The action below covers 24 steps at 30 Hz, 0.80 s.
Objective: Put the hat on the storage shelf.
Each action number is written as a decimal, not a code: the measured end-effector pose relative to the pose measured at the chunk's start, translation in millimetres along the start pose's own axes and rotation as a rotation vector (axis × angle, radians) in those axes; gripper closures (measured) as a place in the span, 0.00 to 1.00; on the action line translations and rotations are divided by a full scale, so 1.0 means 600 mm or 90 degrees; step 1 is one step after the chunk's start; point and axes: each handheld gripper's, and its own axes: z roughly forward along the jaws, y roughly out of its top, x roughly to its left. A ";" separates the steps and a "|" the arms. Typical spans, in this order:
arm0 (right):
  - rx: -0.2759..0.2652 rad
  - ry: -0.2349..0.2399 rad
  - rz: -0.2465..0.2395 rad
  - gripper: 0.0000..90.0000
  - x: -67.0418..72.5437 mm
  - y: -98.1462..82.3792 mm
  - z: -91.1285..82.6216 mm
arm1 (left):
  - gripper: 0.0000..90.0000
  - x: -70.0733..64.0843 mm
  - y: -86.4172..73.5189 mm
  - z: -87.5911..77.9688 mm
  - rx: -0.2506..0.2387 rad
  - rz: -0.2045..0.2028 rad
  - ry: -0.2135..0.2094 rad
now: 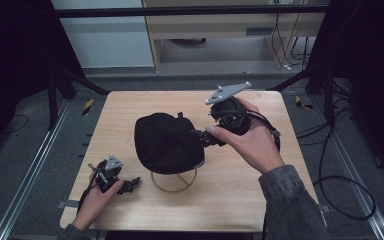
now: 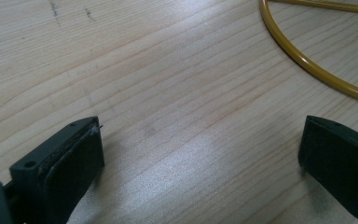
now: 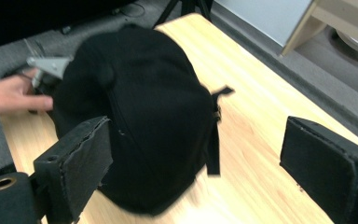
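Note:
A black cap sits in the middle of the wooden table, over a yellow wire ring. My right gripper is at the cap's right edge, pointing at it, jaws wide apart. In the right gripper view the cap with its back strap lies just beyond the right gripper, and neither pad presses on it. My left gripper rests low near the front left corner. It stands open over bare wood in its own view, with the ring curving past ahead.
The table ends close behind the left hand at the front left. Metal rails run along the floor on both sides, and cables loop on the floor to the right. A pale cabinet stands beyond the far edge.

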 end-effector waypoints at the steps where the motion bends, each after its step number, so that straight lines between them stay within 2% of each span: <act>1: 0.004 -0.005 -0.002 0.10 -0.001 -0.007 -0.003 | 0.00 0.000 0.000 0.000 -0.001 0.000 0.000; 3: 0.010 -0.013 0.000 0.11 -0.002 -0.021 -0.010 | 0.00 0.000 0.000 0.000 -0.001 0.000 0.000; 6: 0.018 -0.028 0.024 0.12 -0.007 -0.041 -0.015 | 0.00 0.000 0.000 0.000 -0.002 -0.001 0.000; 10: 0.045 -0.055 0.041 0.15 -0.014 -0.066 -0.014 | 0.00 -0.001 -0.001 0.000 -0.002 -0.003 0.003; 15: 0.047 -0.054 0.047 0.14 -0.015 -0.095 -0.006 | 0.00 -0.001 0.000 0.000 -0.002 -0.003 0.002; 19: 0.035 -0.074 0.040 0.13 -0.011 -0.123 0.005 | 0.00 0.000 0.000 0.000 0.000 -0.002 0.000; 24: 0.046 -0.095 0.064 0.12 -0.012 -0.159 0.016 | 0.00 0.000 0.000 0.000 0.001 0.000 0.002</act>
